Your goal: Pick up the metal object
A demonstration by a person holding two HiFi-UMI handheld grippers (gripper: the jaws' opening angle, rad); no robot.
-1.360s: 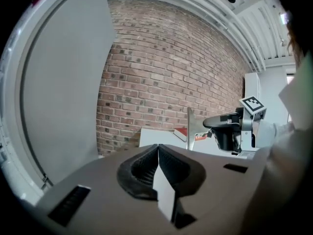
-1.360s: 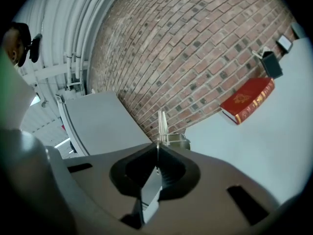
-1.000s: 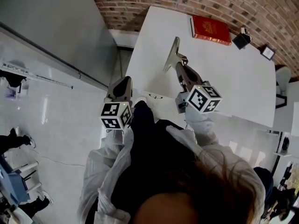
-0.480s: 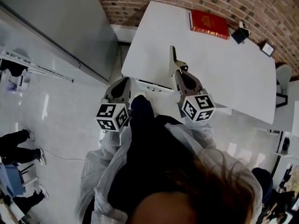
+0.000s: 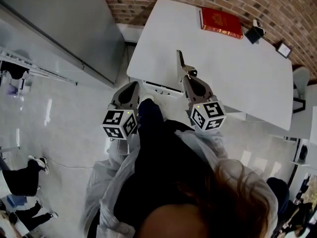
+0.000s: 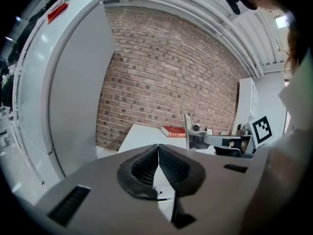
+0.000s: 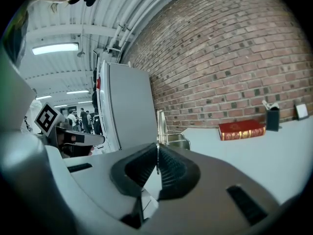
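Note:
The metal object [image 5: 180,65] is a thin flat silvery piece with a small bracket at its base. It stands on edge above the near part of the white table [image 5: 237,78]. My right gripper [image 5: 187,76] is shut on its lower end. In the right gripper view the metal object [image 7: 160,123] rises straight out of the closed pads of my right gripper [image 7: 157,153]. My left gripper [image 5: 133,86] hangs beside the table's near left corner, over the floor. In its own view the left gripper [image 6: 157,148] is shut with nothing in it, and the metal object [image 6: 187,130] shows to its right.
A red book [image 5: 221,22] lies at the table's far edge by the brick wall. A small black box [image 5: 255,33] and a little framed card [image 5: 284,50] stand to its right. A grey cabinet [image 5: 64,24] stands left of the table. People stand on the floor at the far left.
The right gripper has rolled, so the metal object went from slanted to standing on edge. Both grippers drew back a little toward the table's near edge.

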